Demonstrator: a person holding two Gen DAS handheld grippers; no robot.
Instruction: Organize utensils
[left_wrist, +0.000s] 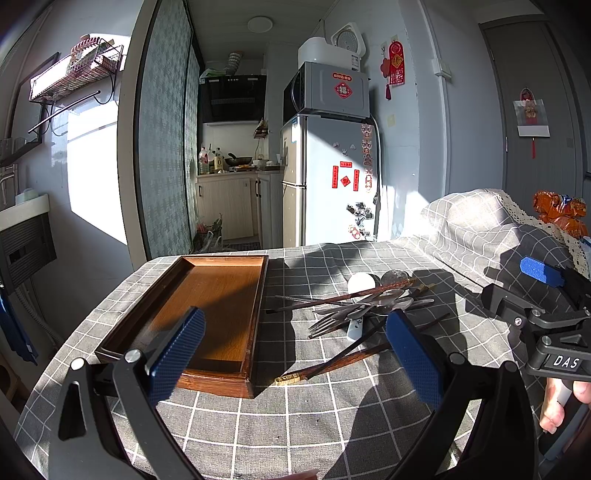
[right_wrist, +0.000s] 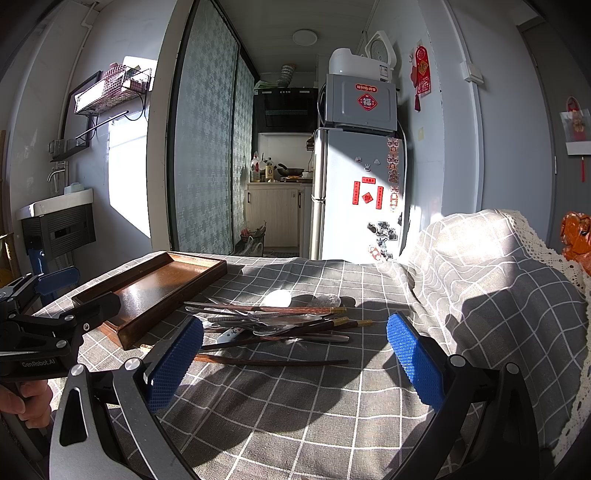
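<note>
An empty wooden tray (left_wrist: 207, 295) lies on the checked tablecloth, left of a pile of utensils (left_wrist: 362, 306): dark chopsticks, metal forks and spoons, a white ceramic spoon. In the right wrist view the tray (right_wrist: 155, 291) is at left and the pile (right_wrist: 273, 325) straight ahead. My left gripper (left_wrist: 295, 350) is open and empty, near the tray's front right corner. My right gripper (right_wrist: 295, 358) is open and empty, just before the pile; it also shows in the left wrist view (left_wrist: 539, 291).
The tablecloth (right_wrist: 480, 280) humps up over something at the right. An orange packet (left_wrist: 559, 210) lies at the far right. A fridge (left_wrist: 328, 177) and a kitchen stand beyond the table's far edge.
</note>
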